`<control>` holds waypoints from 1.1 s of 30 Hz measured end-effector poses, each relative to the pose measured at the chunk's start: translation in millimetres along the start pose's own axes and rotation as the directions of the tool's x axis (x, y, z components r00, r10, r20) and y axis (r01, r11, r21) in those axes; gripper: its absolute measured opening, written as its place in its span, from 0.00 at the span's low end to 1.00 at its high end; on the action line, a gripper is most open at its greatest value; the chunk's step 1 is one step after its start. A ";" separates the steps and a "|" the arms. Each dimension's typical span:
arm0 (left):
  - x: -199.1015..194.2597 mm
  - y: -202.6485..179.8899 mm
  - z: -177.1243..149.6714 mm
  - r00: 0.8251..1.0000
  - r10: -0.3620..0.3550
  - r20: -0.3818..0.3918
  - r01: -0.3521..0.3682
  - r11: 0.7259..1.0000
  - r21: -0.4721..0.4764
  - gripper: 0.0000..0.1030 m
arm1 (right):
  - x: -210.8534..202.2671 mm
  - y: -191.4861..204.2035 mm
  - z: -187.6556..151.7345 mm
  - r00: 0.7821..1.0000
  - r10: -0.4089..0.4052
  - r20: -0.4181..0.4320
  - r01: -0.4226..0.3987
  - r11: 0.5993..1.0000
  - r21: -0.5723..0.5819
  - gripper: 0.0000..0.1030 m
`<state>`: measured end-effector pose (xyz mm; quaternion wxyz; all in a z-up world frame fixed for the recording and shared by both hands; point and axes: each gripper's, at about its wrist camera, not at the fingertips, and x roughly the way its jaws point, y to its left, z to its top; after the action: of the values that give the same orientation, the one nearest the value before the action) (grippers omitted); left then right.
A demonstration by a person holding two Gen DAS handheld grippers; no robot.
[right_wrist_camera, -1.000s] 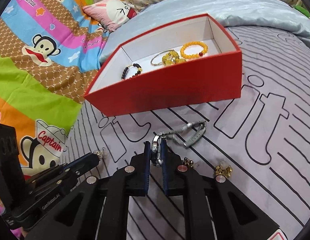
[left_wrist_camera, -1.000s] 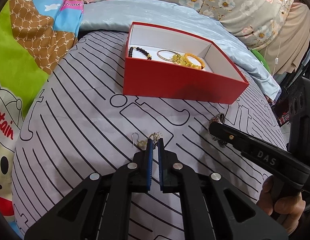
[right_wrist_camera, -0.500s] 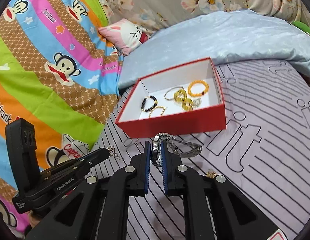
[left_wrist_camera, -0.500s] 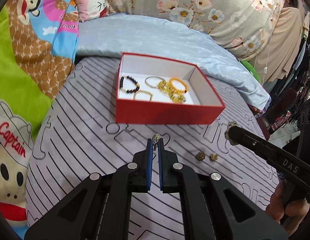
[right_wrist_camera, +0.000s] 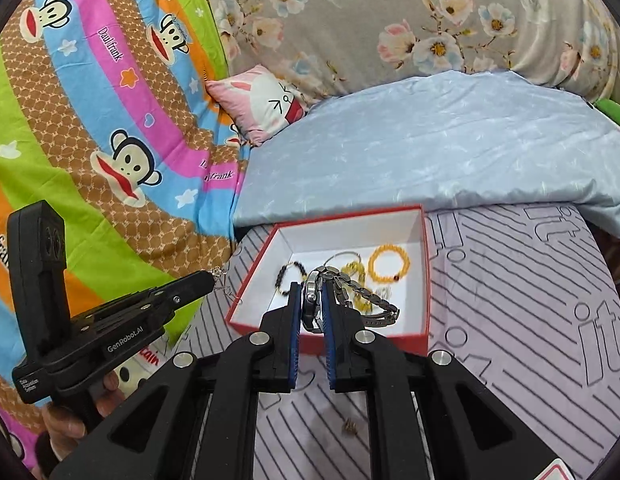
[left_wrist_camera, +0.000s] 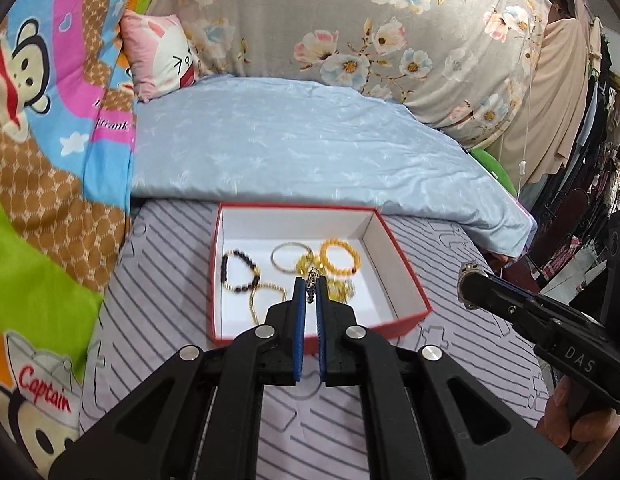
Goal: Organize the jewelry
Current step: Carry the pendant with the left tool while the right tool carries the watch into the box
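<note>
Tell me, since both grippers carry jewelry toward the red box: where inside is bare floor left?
The red cardboard box has bare white floor along its far wall and in the near right corner. The middle is crowded: the black bead bracelet, the thin silver bangle, the orange bead bracelet and gold pieces lie close together.

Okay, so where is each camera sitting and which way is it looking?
Left wrist: on the left gripper, looking down at the red box; an earring is pinched; the right gripper and its hand show.
Right wrist: on the right gripper, clamping a watch; the left gripper shows.
Shared: box, orange bracelet.
</note>
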<state>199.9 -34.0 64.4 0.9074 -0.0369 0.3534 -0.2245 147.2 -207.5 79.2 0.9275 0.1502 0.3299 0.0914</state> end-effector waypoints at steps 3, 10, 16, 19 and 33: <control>15.2 -1.4 15.1 1.000 0.005 0.007 -0.005 1.000 0.012 0.04 | 11.4 -5.1 11.1 1.000 -0.002 0.001 0.002 1.000 0.000 0.09; 63.7 -0.3 34.8 1.000 -0.006 -0.030 0.006 1.000 -0.003 0.04 | 58.7 -27.2 21.3 0.998 0.011 -0.063 -0.008 0.999 0.047 0.10; 99.0 2.7 34.3 0.997 -0.008 -0.073 0.007 1.000 -0.019 0.04 | 92.4 -41.1 16.3 0.993 0.005 -0.114 0.003 0.997 0.073 0.10; 111.4 6.4 33.3 0.996 -0.003 -0.092 0.001 1.000 -0.022 0.04 | 102.9 -44.8 12.7 0.991 0.000 -0.131 0.010 0.997 0.078 0.10; 138.0 14.2 23.6 0.991 0.017 -0.129 -0.022 0.999 -0.035 0.05 | 123.3 -56.5 0.3 0.986 -0.035 -0.160 0.049 0.995 0.083 0.15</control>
<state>310.4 -83.2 -7.5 0.8840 -0.0352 0.4157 -0.2110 245.8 -227.4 -11.8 0.8926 0.1755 0.4095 0.0689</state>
